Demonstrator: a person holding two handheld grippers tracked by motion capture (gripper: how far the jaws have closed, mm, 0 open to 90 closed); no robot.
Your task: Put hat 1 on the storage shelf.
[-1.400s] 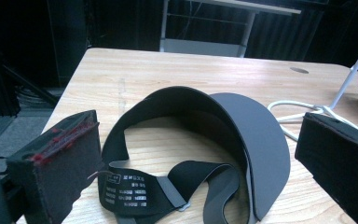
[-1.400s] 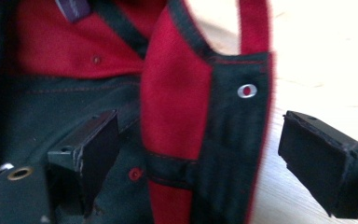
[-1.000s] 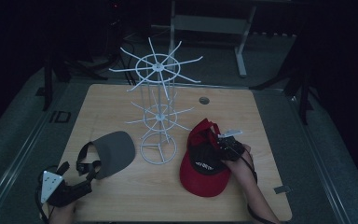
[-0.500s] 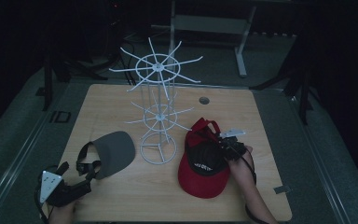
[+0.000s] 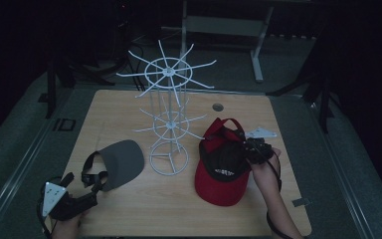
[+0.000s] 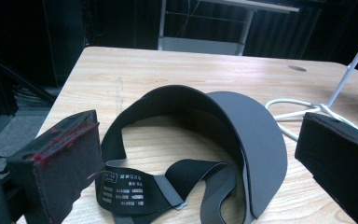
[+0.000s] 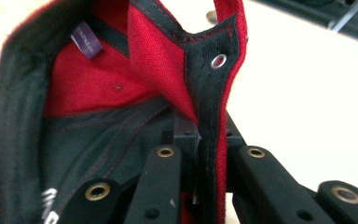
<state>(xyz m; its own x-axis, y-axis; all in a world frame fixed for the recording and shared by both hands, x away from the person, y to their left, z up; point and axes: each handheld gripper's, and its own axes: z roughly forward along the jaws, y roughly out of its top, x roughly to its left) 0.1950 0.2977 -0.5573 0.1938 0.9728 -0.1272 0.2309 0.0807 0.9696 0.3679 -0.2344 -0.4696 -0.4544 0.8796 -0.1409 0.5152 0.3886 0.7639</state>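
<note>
A red cap (image 5: 223, 164) with black lining lies on the wooden table (image 5: 258, 114), right of the white wire rack (image 5: 168, 124). My right gripper (image 5: 251, 149) is shut on the cap's side edge; in the right gripper view the red and black fabric (image 7: 205, 93) is pinched between the jaws. A grey visor (image 5: 117, 160) with a black strap lies at the front left. My left gripper (image 5: 87, 191) is open just behind the visor's strap (image 6: 168, 182), with its jaws wide on either side of it.
The wire rack has two tiers of spokes and a ring base (image 5: 168, 159). A round hole (image 5: 218, 107) sits in the table behind the cap. A metal stand (image 5: 256, 45) is on the floor beyond the table. Dark floor surrounds the table.
The red cap has shifted slightly left and its back has lifted a little in my right gripper. The left gripper and visor have stayed put.
</note>
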